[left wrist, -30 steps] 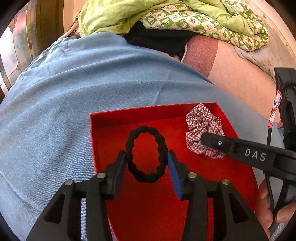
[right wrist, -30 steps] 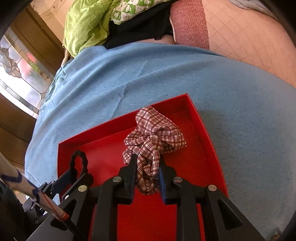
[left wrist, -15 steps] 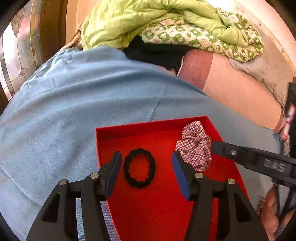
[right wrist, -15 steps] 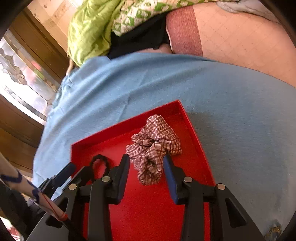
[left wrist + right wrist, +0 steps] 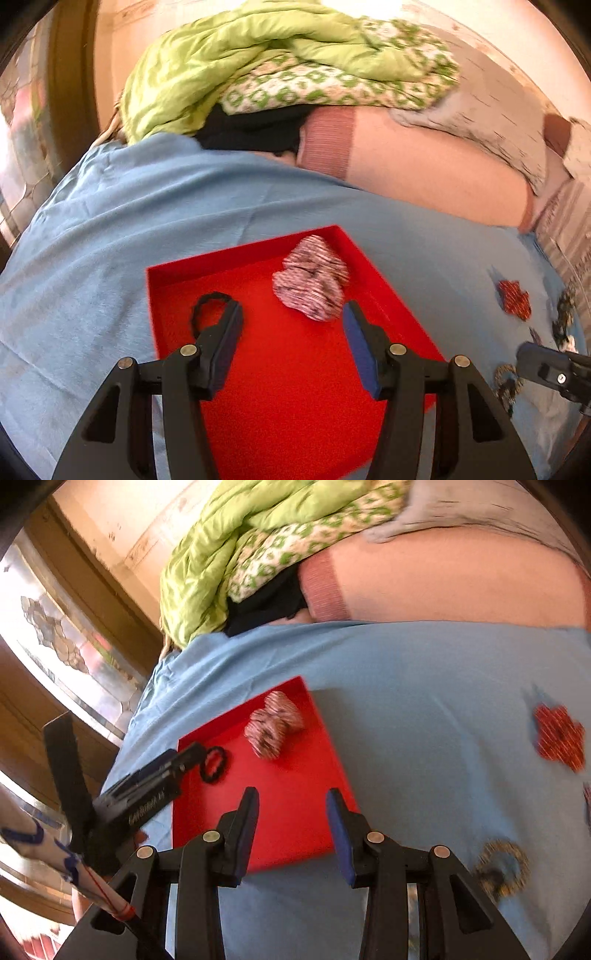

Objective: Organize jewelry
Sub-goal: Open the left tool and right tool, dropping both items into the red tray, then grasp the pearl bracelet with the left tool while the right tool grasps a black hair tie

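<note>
Red tray (image 5: 388, 291) matt, grainy; checked scrunchie (image 5: 312, 284) cloth; blue sheet (image 5: 110, 229) soft-woven

There is one red tray (image 5: 388, 284) on the blue cloth (image 5: 110, 236), and two hair ties lie in it: one checked scrunchie (image 5: 312, 286) and one black ring tie (image 5: 214, 764). Outside the tray I count one red scrunchie (image 5: 559, 736) and one yellowish dark scrunchie (image 5: 502, 866); further small pieces at the right edge are too blurred to count. Two grippers are there, a left one (image 5: 291, 332) and a right one (image 5: 291, 819).

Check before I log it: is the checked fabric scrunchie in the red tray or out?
In: the checked fabric scrunchie lies on the red tray floor.
</note>
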